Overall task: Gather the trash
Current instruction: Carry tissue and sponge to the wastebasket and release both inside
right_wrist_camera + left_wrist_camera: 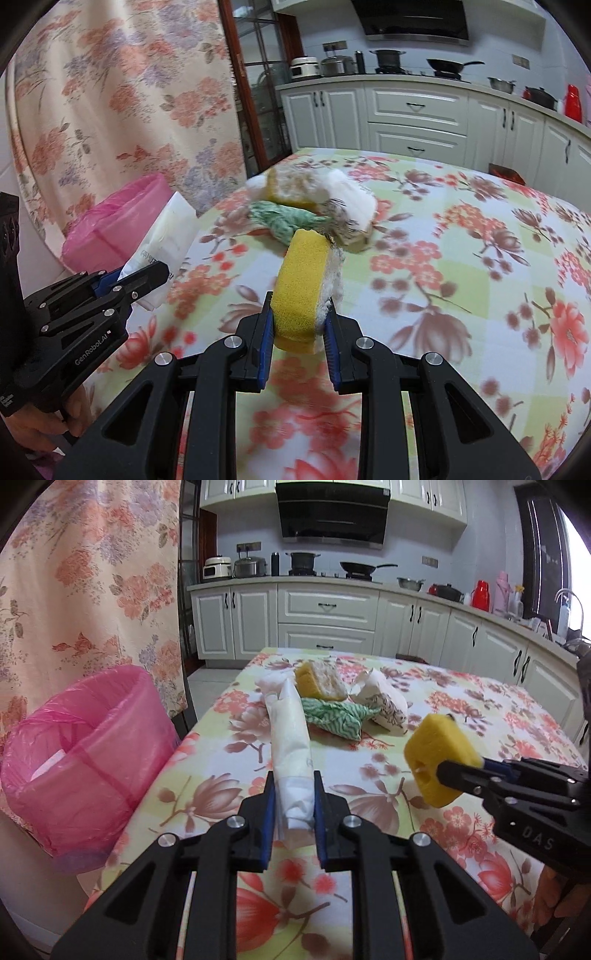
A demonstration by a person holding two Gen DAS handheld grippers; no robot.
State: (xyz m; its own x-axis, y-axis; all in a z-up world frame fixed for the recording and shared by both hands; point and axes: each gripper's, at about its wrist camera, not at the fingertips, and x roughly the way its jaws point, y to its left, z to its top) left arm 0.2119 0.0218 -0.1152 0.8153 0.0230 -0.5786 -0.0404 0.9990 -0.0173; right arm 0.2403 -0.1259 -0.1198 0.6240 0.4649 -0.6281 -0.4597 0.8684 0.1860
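Observation:
My left gripper (294, 805) is shut on a long white plastic wrapper (290, 746) and holds it above the floral table (461, 709). My right gripper (299, 326) is shut on a yellow sponge (304, 280); that sponge also shows at the right of the left wrist view (437, 758). A pink-lined trash bin (85, 753) stands beside the table's left edge, also seen in the right wrist view (122, 221). On the table lie another yellow sponge (319, 679), a green striped cloth (336, 716) and a crumpled white paper cup (384, 698).
A floral curtain (92, 583) hangs behind the bin. White kitchen cabinets (325, 616) with pots on the counter stand beyond the table. A hand holds the left gripper's handle (44, 424).

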